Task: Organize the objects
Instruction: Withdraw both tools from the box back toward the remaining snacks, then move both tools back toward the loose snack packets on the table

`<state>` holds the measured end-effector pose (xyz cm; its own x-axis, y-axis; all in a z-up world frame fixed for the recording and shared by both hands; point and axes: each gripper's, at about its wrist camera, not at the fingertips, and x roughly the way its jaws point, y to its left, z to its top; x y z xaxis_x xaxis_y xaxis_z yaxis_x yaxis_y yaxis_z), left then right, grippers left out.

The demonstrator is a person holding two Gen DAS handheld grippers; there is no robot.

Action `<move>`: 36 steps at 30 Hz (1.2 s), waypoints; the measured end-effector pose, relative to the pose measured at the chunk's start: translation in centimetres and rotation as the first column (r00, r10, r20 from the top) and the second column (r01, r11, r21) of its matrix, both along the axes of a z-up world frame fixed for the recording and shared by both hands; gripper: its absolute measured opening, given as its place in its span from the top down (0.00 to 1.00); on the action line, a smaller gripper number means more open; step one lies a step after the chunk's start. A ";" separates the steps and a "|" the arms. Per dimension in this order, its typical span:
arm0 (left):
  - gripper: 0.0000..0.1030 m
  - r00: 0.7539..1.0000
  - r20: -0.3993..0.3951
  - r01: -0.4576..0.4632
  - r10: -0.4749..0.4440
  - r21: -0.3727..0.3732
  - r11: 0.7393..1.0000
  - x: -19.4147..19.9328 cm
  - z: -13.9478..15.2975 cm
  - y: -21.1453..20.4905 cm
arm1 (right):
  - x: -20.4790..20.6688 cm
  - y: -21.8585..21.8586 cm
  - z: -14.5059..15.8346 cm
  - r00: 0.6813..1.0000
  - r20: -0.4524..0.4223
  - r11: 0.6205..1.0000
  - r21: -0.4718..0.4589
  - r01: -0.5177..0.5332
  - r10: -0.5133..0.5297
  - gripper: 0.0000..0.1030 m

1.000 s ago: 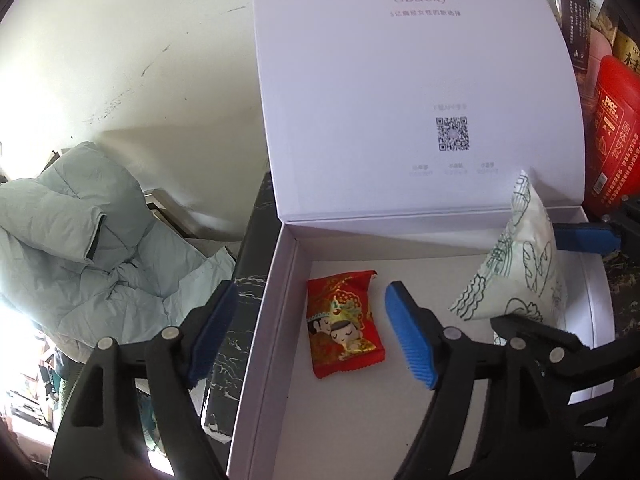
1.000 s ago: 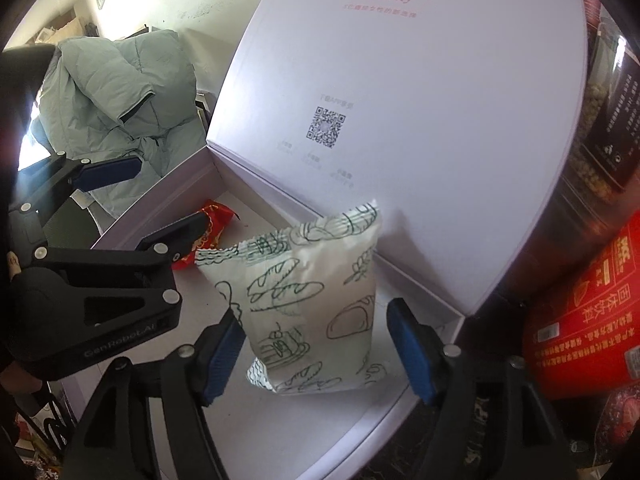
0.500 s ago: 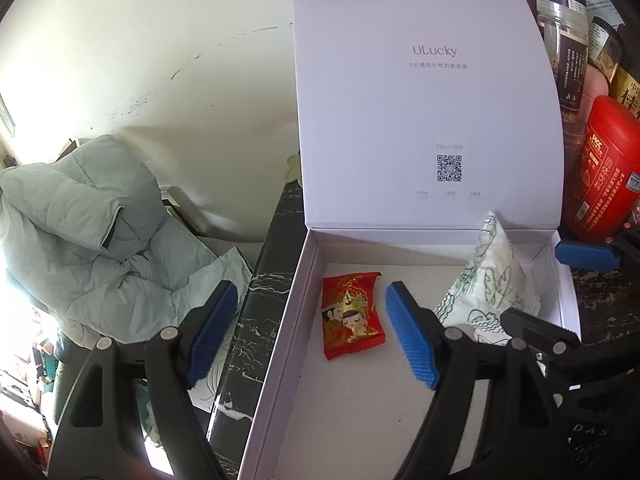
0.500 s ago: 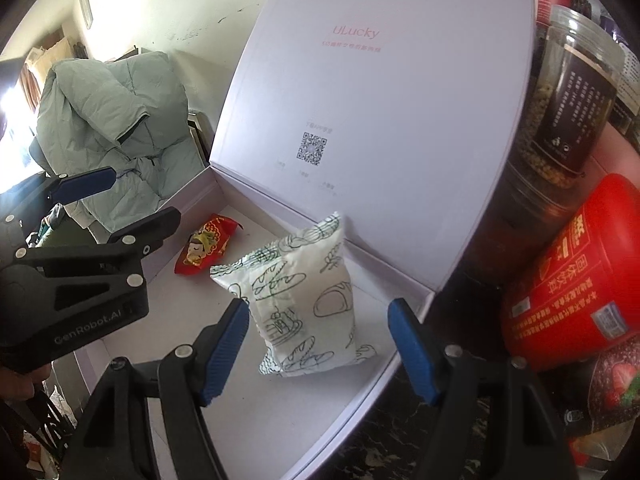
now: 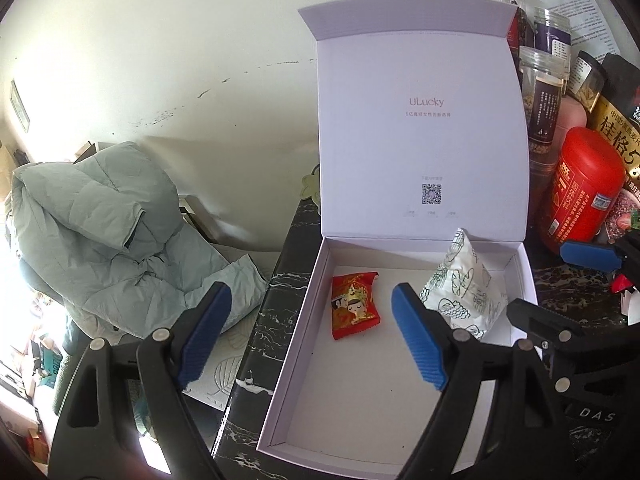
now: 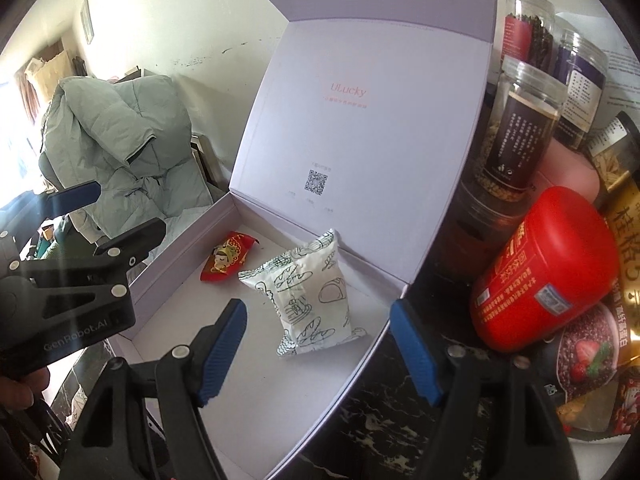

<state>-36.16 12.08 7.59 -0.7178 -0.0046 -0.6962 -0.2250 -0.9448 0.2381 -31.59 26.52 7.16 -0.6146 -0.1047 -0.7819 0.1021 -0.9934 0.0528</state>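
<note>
Blue-padded and spread wide, the left claw (image 5: 308, 334) holds nothing in the left wrist view; its left finger hangs over the black marble worktop (image 5: 276, 300), its right finger over the floor of the white gift box (image 5: 304, 364). A red snack packet (image 5: 354, 306) and a white bread-print packet (image 5: 464, 288) lie in the box's far half, apart; the near half is bare.

From the right wrist view, the right claw (image 6: 318, 350) is also wide open and empty, the bread-print packet (image 6: 308, 300) between and beyond its fingertips, untouched. Its right finger is past the box's right wall (image 6: 360, 364), near a red canister (image 6: 540, 268) and jars (image 6: 524, 136).
</note>
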 end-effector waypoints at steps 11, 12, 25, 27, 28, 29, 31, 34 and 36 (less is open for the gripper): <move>0.20 0.999 -0.052 -0.011 0.013 0.025 1.000 4.6 4.1 -1.2 | 4.9 -0.5 4.6 0.998 -0.069 1.000 0.025 0.003 -0.001 0.26; 0.19 0.998 -0.060 -0.011 0.013 0.022 1.000 5.1 4.5 -1.2 | 5.4 -0.5 5.0 0.997 -0.075 1.000 0.026 0.004 -0.002 0.26; 0.15 0.992 -0.125 -0.005 0.010 0.034 0.999 11.4 8.3 -1.6 | 12.2 -1.0 8.7 0.990 -0.143 0.999 0.044 0.011 -0.005 0.24; 0.15 0.991 -0.136 -0.004 0.008 0.033 0.999 12.6 8.6 -1.8 | 13.3 -1.1 9.1 0.988 -0.152 0.999 0.048 0.010 -0.002 0.24; 0.14 0.990 -0.141 -0.002 0.007 0.036 0.999 13.2 8.8 -1.9 | 13.8 -1.2 9.3 0.988 -0.157 0.999 0.050 0.007 0.001 0.24; 0.14 0.989 -0.146 -0.001 0.006 0.038 0.999 13.8 8.9 -2.0 | 14.3 -1.4 9.4 0.987 -0.162 0.999 0.051 0.005 0.003 0.24; 0.11 0.988 -0.154 -0.001 0.006 0.036 0.999 14.8 9.0 -2.2 | 15.4 -1.6 9.7 0.985 -0.171 0.998 0.056 0.003 0.007 0.23; 0.09 0.985 -0.171 -0.004 0.007 0.020 1.000 16.2 9.2 -2.4 | 16.8 -2.0 9.9 0.983 -0.182 0.998 0.064 0.000 0.012 0.20; 0.08 0.983 -0.182 -0.006 0.009 0.019 1.000 17.2 9.2 -2.7 | 17.8 -2.2 9.9 0.982 -0.189 0.998 0.067 -0.003 0.016 0.20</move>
<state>-18.95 9.41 16.78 -0.8328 0.0011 -0.5536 -0.1724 -0.9508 0.2573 -13.81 24.36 17.06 -0.7513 -0.0630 -0.6569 0.1133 -0.9930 -0.0344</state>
